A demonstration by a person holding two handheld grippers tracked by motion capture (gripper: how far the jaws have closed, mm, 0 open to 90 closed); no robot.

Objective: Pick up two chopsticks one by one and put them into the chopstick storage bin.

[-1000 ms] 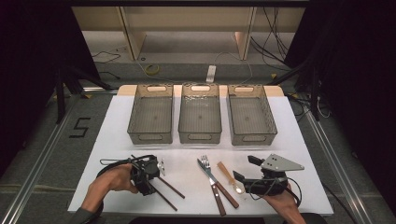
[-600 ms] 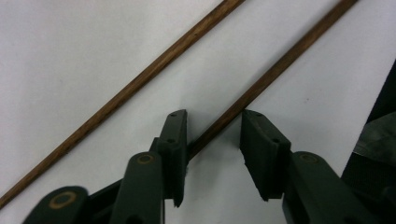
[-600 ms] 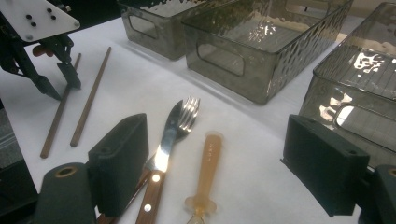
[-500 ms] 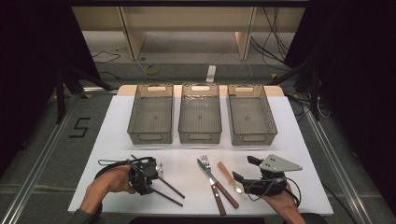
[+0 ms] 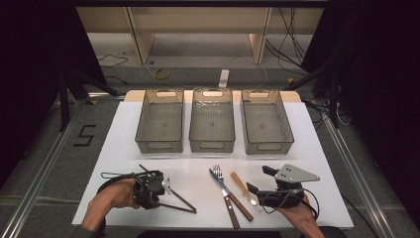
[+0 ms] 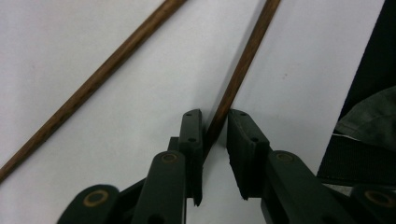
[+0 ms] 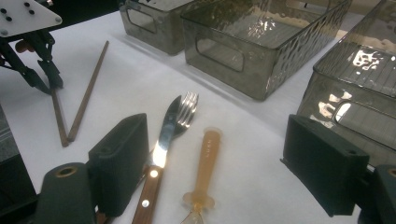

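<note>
Two dark wooden chopsticks (image 5: pixel 171 191) lie in a V on the white table top (image 5: pixel 198 163) at front left. My left gripper (image 5: pixel 166 185) stands over the nearer one. That chopstick (image 6: pixel 219 123) runs slantwise between the nearly closed jaws and touches both pads. From the right gripper view I see the left gripper (image 7: pixel 44 77) at the stick's (image 7: pixel 58 116) far end. My right gripper (image 5: pixel 257 180) (image 7: pixel 217 140) is wide open, low over an amber-handled spoon (image 7: pixel 205 158) (image 5: pixel 242 186). A wood-handled knife (image 7: pixel 163 135) and fork (image 7: pixel 187 105) lie just left of the spoon.
Three smoky clear bins (image 5: pixel 159 147) (image 5: pixel 212 147) (image 5: pixel 270 148) stand in a row across the back of the table, nothing visible inside them. The table's front edge is close behind both hands. Cables and a shelf frame lie on the floor beyond.
The left gripper has settled lower over the chopsticks and the near stick has swung to meet the other in a V. The right gripper has barely moved.
</note>
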